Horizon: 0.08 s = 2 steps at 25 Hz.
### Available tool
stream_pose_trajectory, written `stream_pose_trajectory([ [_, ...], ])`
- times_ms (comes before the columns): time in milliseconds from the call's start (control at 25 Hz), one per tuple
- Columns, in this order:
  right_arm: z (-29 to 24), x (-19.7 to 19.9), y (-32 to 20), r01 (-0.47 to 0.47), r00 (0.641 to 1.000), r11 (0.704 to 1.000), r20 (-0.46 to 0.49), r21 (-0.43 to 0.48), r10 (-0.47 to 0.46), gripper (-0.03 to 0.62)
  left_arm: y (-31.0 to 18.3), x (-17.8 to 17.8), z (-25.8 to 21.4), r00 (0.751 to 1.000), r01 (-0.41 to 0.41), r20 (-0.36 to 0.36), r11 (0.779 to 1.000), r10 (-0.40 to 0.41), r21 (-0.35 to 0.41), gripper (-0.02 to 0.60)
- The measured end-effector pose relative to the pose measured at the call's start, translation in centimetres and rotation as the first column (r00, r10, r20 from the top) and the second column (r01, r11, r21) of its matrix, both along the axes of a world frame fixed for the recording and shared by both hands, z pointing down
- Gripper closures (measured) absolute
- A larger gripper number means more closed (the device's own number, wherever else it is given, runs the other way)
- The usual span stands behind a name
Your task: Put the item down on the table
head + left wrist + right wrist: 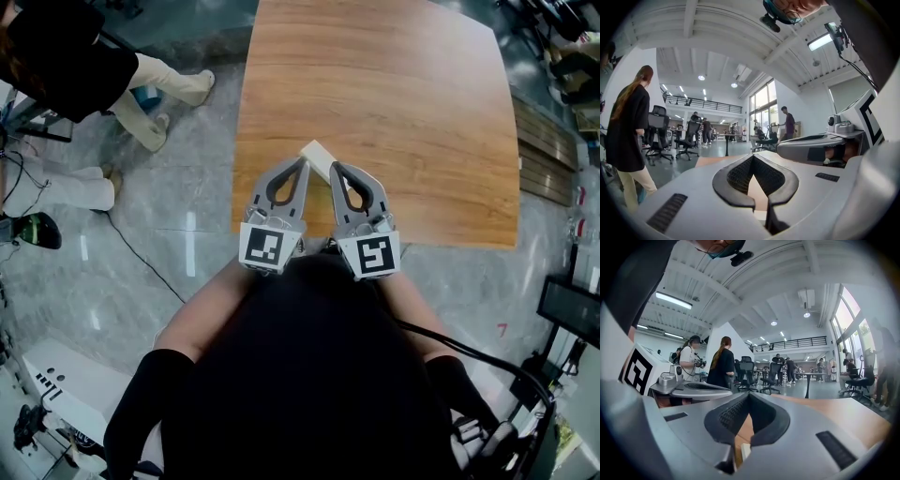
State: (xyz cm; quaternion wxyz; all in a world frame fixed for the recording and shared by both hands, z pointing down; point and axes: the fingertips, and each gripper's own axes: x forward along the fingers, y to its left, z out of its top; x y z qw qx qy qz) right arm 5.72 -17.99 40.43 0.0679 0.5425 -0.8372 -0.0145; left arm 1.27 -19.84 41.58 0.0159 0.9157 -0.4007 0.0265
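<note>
Wearing a black top (309,375) with black sleeves (141,412) reaching to about the elbows. Wearing a small black camera (740,258) on the head. Showing, in both the left claw (303,165) and the right claw (334,170), smooth pale-grey shells narrowing to a point and framing a teardrop-shaped opening. Lining that opening with black ribbed pads (740,174), edged by a thick black rim. Displaying dark slotted strips (665,213) set into the grey flanks. Carrying a cube at the rear of each: the left cube (272,247) and the right cube (371,255), both bearing bold black square patterns on white faces. Trailing a thin black cable (469,350) from behind the right claw.
</note>
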Motion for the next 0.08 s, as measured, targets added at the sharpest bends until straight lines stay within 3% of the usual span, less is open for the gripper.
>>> stream_pose_trajectory([
  [80,-0.07,-0.08,-0.02,0.001,1.000,1.000,0.001,0.005,-0.001,0.582,0.05,0.01,0.05,1.000,-0.001,0.001,1.000,0.001,0.001,0.578],
])
